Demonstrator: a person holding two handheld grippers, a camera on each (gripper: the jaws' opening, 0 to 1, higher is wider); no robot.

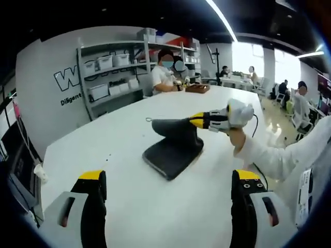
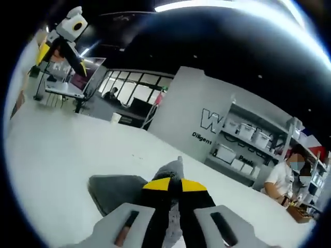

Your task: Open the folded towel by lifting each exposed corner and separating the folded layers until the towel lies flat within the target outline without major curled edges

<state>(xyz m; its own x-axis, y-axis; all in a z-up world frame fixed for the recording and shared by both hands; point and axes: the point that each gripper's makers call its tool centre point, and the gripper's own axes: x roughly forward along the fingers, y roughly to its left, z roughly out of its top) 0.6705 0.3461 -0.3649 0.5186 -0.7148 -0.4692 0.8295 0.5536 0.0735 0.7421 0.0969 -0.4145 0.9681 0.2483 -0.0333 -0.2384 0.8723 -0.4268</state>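
With the dark grey towel (image 1: 173, 150) lying mid-tabletop (image 1: 129, 206) and one corner pinched and raised by the right hand-held gripper (image 2: 175, 187), the spread left hand-held gripper (image 1: 168, 199) was best brought to pin the lower layers, it was judged.

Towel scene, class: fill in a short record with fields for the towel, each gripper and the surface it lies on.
towel: dark grey towel, folded, one corner lifted off the pile
right gripper: right gripper shut on the raised towel corner
left gripper: left gripper open, jaws apart, hovering short of the towel
surface: white table
state: folded layers not yet spread flat
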